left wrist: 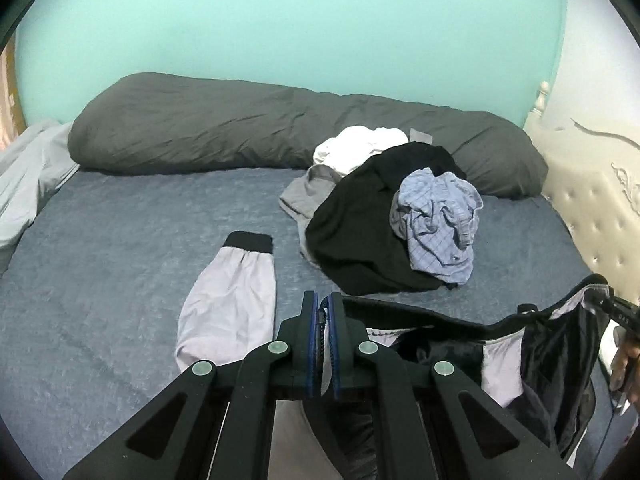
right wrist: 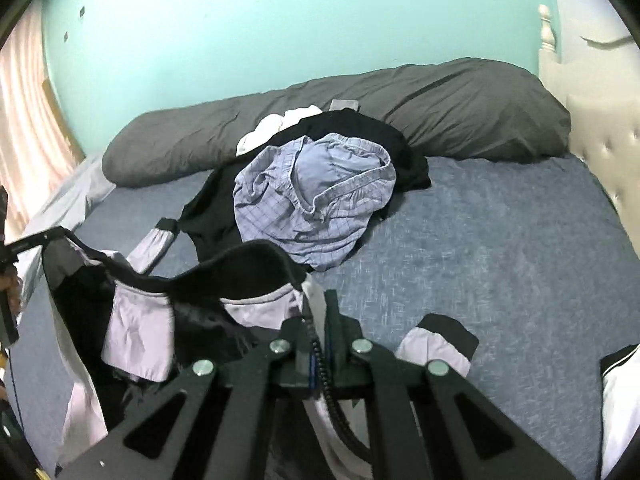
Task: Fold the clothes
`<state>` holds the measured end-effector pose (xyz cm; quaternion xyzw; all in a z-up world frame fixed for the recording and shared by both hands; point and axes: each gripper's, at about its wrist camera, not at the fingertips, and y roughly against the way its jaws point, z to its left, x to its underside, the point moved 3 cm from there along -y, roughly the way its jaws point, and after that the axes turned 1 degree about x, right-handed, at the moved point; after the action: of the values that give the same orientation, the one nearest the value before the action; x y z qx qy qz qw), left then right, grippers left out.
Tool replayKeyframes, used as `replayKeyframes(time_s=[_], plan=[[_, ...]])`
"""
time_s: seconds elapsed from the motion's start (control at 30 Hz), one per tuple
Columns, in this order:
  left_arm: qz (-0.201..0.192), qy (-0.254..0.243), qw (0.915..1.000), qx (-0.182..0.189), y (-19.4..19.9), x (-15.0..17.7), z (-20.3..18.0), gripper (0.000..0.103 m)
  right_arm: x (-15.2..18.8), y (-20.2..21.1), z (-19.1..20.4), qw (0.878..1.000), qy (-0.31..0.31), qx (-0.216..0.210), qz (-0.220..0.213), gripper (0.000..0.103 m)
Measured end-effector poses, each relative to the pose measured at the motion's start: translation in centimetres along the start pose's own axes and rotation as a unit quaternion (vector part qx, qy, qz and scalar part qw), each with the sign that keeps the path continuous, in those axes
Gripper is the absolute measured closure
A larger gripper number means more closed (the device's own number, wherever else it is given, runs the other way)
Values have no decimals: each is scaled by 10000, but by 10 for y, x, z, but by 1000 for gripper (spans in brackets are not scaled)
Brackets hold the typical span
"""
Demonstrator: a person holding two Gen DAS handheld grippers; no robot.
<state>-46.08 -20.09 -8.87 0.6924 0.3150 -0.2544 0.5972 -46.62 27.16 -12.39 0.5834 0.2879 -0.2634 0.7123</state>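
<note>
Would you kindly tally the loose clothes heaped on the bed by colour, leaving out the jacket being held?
White: 1
Grey: 1
Black: 1
Blue checked: 1
Total: 4, as far as the heap shows; more may be buried.

Lilac jacket (left wrist: 228,300) with black cuffs; blue checked shorts (right wrist: 312,208); grey pillow (left wrist: 240,132).

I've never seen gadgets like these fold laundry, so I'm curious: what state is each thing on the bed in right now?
Left gripper: shut on the jacket's zipper edge.
Right gripper: shut on the jacket too.
Jacket: unzipped, lifted, hanging between both grippers.
Jacket sleeve: lying flat on the bed.
Checked shorts: crumpled atop the pile.
Black garment: unfolded, heaped.
</note>
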Motion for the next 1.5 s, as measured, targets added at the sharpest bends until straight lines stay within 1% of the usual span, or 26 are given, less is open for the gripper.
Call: replayKeyframes(time_s=[0.1,0.27,0.5,0.63,0.7,0.83,0.97,1.07,1.17,1.33,1.5], plan=[[-3,45,10000,-7,5,4,4,97,2,5,1,10000,-27,-2,-66,101],[186,98,9998,17,-2,8,2,97,4,4,3,10000,7,-31,-17,101],[343,259,9991,-34,-31,-2,1,97,-4,-26,-9,9998,-166,4,146,101],[362,253,9989,-130,-46,-15,1,97,-19,-44,-17,9998,-137,67,147,101],[339,346,9987,-136,-54,-24,2,97,-30,-52,-19,9998,-111,123,120,101],[257,427,9983,-307,-68,-43,4,97,-53,-63,-25,9995,-103,284,22,101],[230,483,9973,-497,-83,-53,6,97,-73,-77,-28,9990,-109,421,-82,101],[336,524,9962,-610,-102,-50,10,97,-69,-103,-27,9983,-6,550,170,101],[505,471,9952,-689,-122,-40,12,97,-58,-124,-30,9976,-7,600,335,101],[742,419,9931,-803,-155,-21,14,97,-38,-155,-30,9967,45,534,606,101],[1008,298,9906,-874,-186,-4,6,97,-18,-184,-25,9941,237,570,887,101]])
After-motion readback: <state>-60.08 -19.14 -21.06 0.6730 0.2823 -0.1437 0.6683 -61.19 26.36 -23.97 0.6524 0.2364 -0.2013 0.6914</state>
